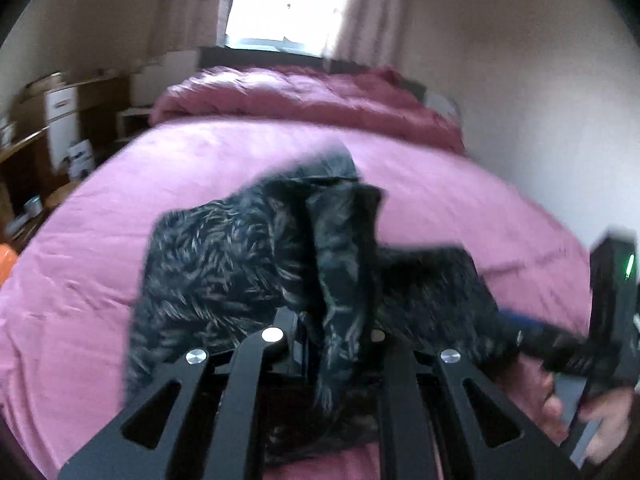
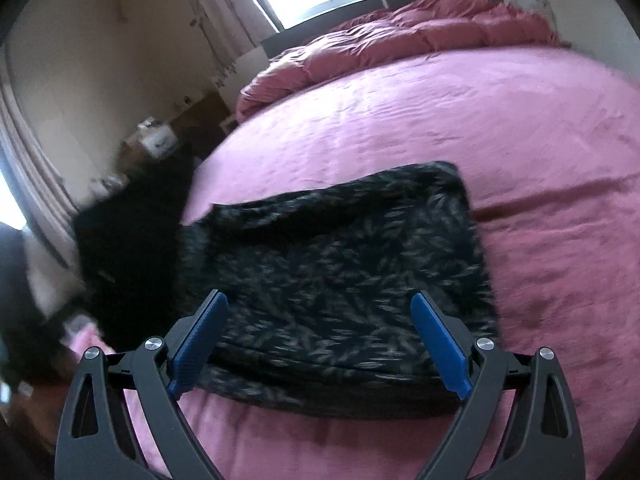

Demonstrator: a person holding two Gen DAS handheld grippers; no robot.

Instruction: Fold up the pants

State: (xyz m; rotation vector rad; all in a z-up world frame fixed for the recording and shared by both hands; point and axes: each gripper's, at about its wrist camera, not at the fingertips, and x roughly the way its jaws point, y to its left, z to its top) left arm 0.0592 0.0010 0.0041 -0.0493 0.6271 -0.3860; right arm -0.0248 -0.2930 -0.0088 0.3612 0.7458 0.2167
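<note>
Black pants (image 2: 340,264) with a pale leaf print lie partly folded on the pink bed sheet (image 2: 440,112). In the left wrist view my left gripper (image 1: 336,316) is shut on a bunched fold of the pants (image 1: 340,248), which stands up between its jaws and hides the fingertips. The rest of the cloth hangs and spreads below it, blurred. My right gripper (image 2: 318,300) hovers open just over the near edge of the pants, blue pads (image 2: 438,344) wide apart with nothing pinched. It also shows at the right edge of the left wrist view as the right gripper (image 1: 612,300), held by a hand (image 1: 600,412).
A bunched pink duvet (image 1: 304,96) lies at the head of the bed under a bright window (image 1: 288,0) with curtains. Wooden furniture and boxes (image 1: 60,120) stand along the bed's left side. A dark blurred mass (image 2: 120,248) hangs off the left bed edge.
</note>
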